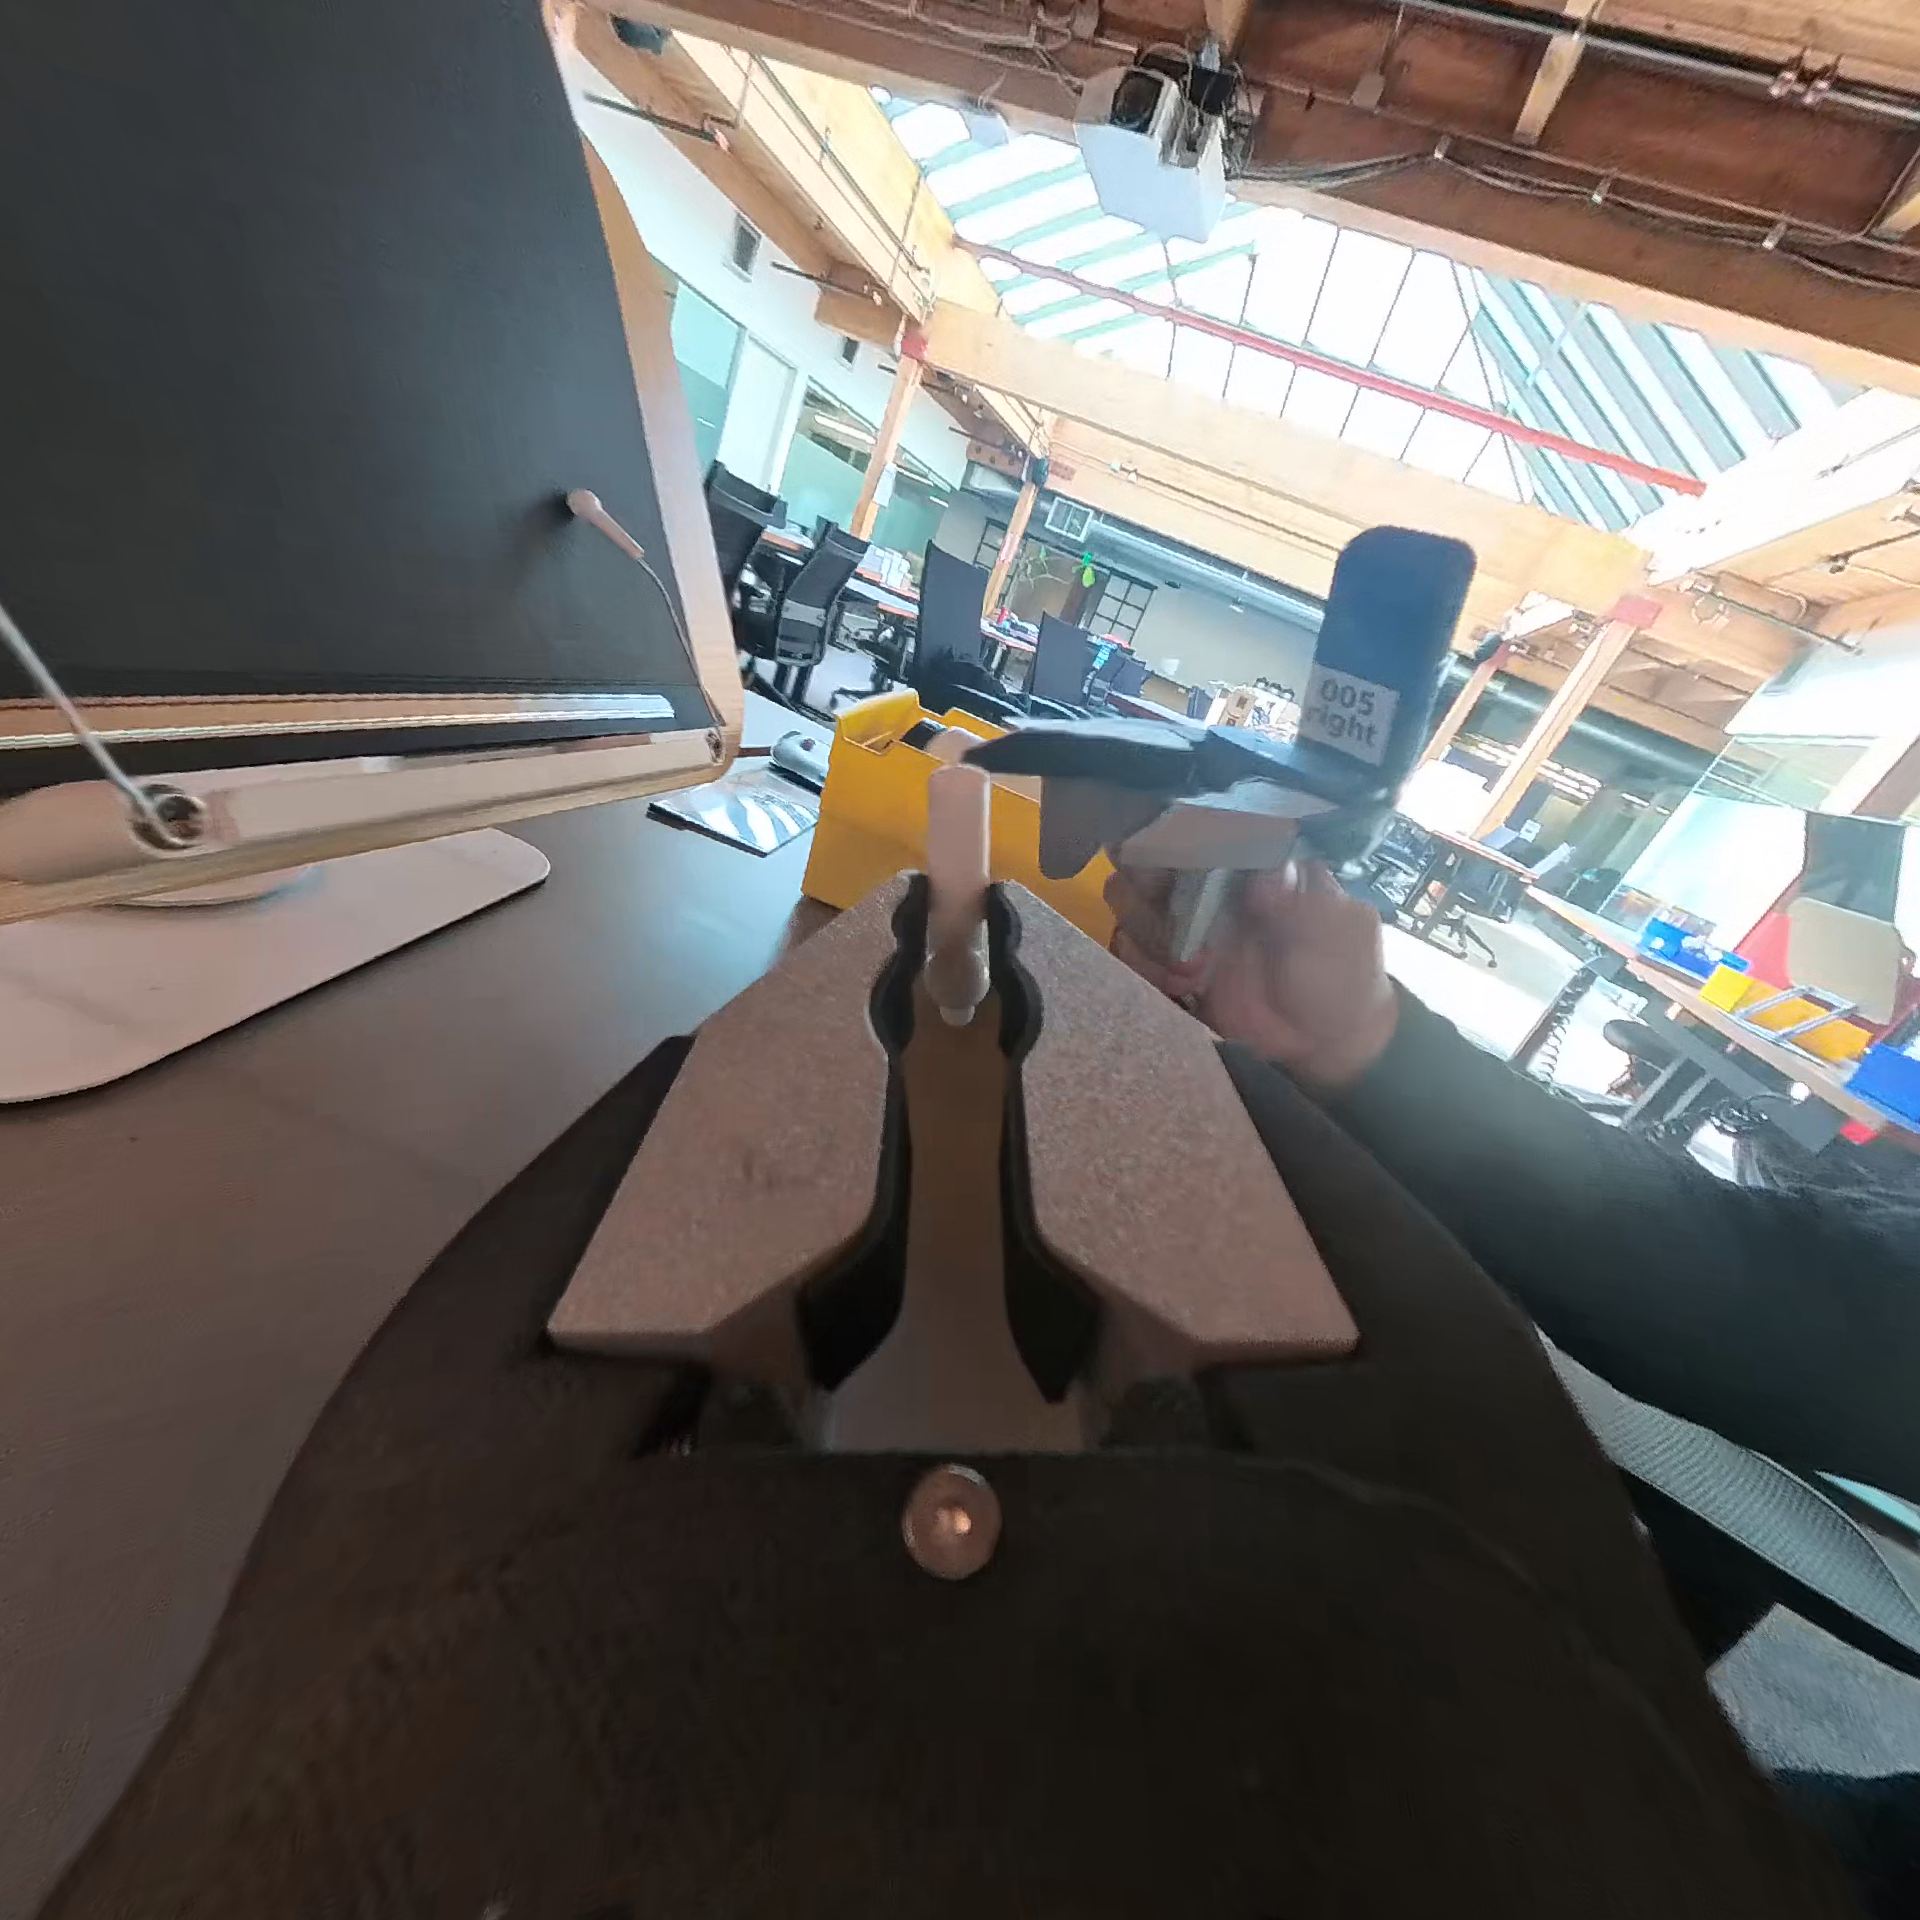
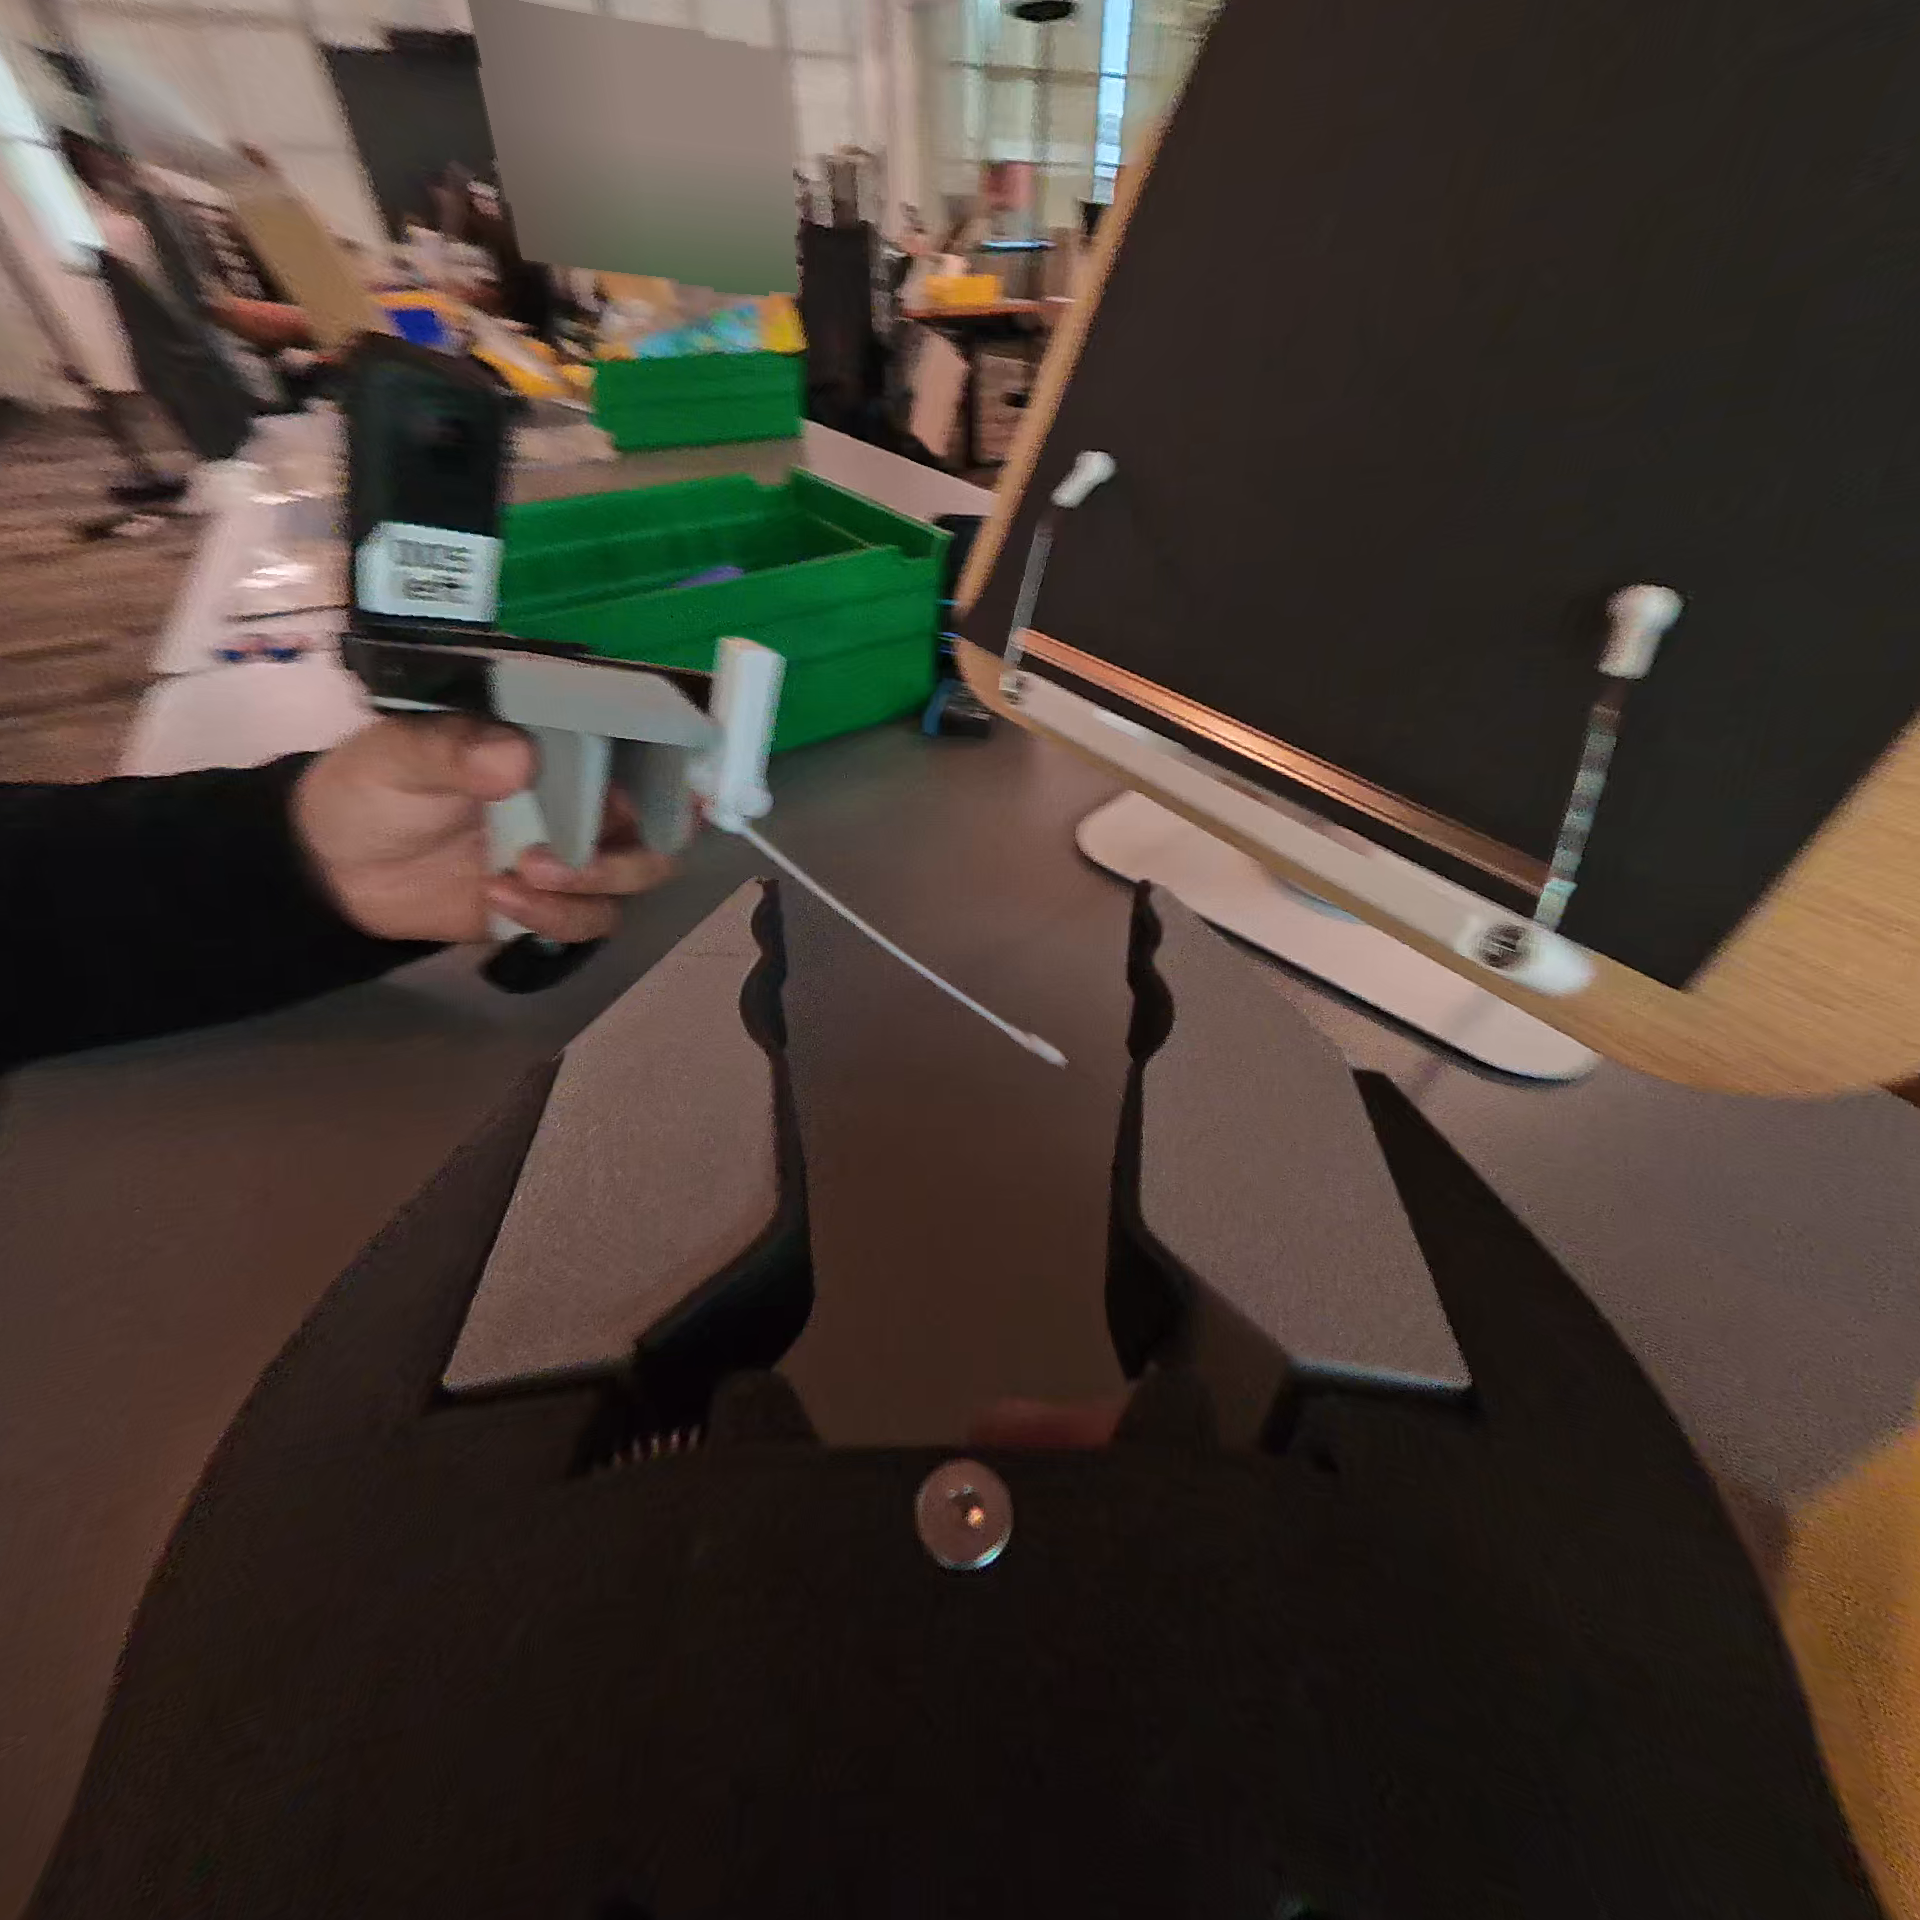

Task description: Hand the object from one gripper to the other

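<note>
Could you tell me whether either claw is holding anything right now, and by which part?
The left claw is shut on the white plug end of a small white cable adapter, whose thin cord hangs free below. The right claw is open and empty.

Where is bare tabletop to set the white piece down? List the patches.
Bare: dark tabletop ahead of the open right gripper, between the stand's white base and the left gripper holding the white piece. Crowded: behind, at the green bin and yellow bin.
</note>
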`<state>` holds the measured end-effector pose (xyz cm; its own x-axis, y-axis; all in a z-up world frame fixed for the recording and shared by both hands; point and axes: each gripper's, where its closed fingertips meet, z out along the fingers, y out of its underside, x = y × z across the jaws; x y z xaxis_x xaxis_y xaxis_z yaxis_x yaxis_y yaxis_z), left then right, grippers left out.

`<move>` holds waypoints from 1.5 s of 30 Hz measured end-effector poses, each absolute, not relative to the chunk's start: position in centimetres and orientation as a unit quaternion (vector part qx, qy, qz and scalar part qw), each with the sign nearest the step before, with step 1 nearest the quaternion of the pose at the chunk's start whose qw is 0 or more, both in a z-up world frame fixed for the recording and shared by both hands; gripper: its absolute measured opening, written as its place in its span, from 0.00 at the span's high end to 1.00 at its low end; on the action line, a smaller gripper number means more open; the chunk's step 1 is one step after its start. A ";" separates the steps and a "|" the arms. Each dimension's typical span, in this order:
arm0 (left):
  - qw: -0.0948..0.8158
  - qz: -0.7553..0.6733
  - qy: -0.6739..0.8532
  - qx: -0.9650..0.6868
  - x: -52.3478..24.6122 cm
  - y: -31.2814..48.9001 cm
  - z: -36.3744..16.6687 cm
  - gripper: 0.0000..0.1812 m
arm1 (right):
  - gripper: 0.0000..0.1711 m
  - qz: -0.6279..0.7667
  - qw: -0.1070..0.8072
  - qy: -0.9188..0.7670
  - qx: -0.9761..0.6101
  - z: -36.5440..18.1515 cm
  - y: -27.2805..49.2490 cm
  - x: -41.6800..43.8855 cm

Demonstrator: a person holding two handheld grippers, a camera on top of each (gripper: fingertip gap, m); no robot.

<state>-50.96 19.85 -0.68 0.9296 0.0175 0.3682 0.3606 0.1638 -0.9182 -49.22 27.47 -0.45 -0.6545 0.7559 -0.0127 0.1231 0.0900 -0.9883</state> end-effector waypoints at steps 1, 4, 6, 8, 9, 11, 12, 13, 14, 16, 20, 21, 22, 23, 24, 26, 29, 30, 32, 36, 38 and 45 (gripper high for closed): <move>0.745 -0.119 -0.144 -0.640 -50.7 20.0 -0.8 0.95 | 0.65 0.605 0.244 -0.696 -0.300 -0.4 26.5 -48.6; 0.739 -0.143 -0.125 -0.646 -49.6 20.5 -1.0 0.95 | 0.67 0.610 0.205 -0.718 -0.265 -1.1 24.2 -47.5; 0.744 -0.163 -0.113 -0.638 -48.9 20.6 -0.6 0.95 | 0.72 0.600 0.199 -0.735 -0.246 -1.9 23.0 -47.1; 0.750 -0.183 -0.087 -0.629 -47.8 20.6 0.0 0.95 | 0.75 0.598 0.194 -0.744 -0.227 -2.3 21.8 -46.6; 0.752 -0.192 -0.069 -0.627 -47.1 20.6 0.2 0.95 | 0.75 0.602 0.177 -0.747 -0.219 -2.4 21.0 -46.2; 0.755 -0.183 -0.037 -0.628 -45.9 20.7 0.5 0.95 | 0.75 0.621 0.131 -0.742 -0.215 -2.4 19.8 -45.4; 0.756 -0.171 -0.019 -0.632 -45.4 20.8 0.5 0.95 | 0.79 0.630 0.113 -0.738 -0.215 -2.3 19.4 -45.2; 0.756 -0.159 -0.005 -0.635 -44.9 20.9 0.6 0.95 | 0.92 0.635 0.102 -0.736 -0.211 -2.2 19.2 -44.9; 0.759 -0.148 0.006 -0.634 -44.6 20.9 0.7 0.95 | 0.96 0.637 0.102 -0.735 -0.208 -2.2 19.1 -44.9; 0.763 -0.133 0.013 -0.633 -44.5 20.8 0.9 0.95 | 0.97 0.642 0.103 -0.733 -0.203 -1.9 19.2 -44.7; 0.752 -0.089 0.000 -0.653 -45.4 21.1 0.3 0.95 | 0.97 0.616 0.136 -0.742 -0.227 -2.4 20.5 -45.8; 0.744 -0.069 0.002 -0.664 -45.7 21.2 -0.1 0.95 | 0.97 0.600 0.157 -0.749 -0.233 -2.7 20.9 -46.2; 0.734 -0.044 0.004 -0.678 -46.1 21.4 -0.6 0.95 | 0.98 0.578 0.186 -0.759 -0.237 -3.1 21.3 -46.6; 0.722 -0.020 0.007 -0.691 -46.4 21.5 -1.2 0.95 | 0.98 0.550 0.223 -0.770 -0.235 -3.5 21.7 -47.1; 0.709 0.003 0.010 -0.705 -46.6 21.7 -1.8 0.95 | 0.98 0.515 0.270 -0.781 -0.227 -4.0 22.1 -47.5; 0.688 0.048 0.008 -0.724 -47.3 21.9 -2.8 0.96 | 0.98 0.439 0.369 -0.796 -0.195 -4.5 22.7 -48.3; 0.684 0.062 0.011 -0.727 -47.4 21.9 -3.2 0.96 | 0.98 0.366 0.449 -0.801 -0.153 -4.8 22.8 -48.6; 0.680 0.058 0.008 -0.731 -47.5 21.9 -3.4 0.96 | 0.98 0.354 0.460 -0.801 -0.147 -4.8 22.9 -48.6; 0.675 0.050 0.001 -0.736 -47.6 21.9 -3.6 0.97 | 0.98 0.340 0.470 -0.802 -0.141 -4.9 23.1 -48.7; 0.666 0.085 0.008 -0.741 -47.9 22.0 -3.9 0.92 | 0.98 0.309 0.483 -0.808 -0.135 -5.3 23.8 -48.9; 0.664 0.100 0.027 -0.741 -47.4 22.1 -3.9 0.90 | 0.98 0.309 0.476 -0.812 -0.135 -5.5 23.7 -48.8; 0.657 0.154 0.073 -0.735 -46.4 22.3 -3.6 0.87 | 0.98 0.281 0.462 -0.832 -0.124 -6.8 23.6 -48.7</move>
<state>-46.41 22.29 -3.60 0.9420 0.0944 -0.3222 -0.3096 -0.1271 -0.9423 -48.75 23.57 -6.79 -0.5425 0.4664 0.6987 -0.0532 0.8110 -0.5826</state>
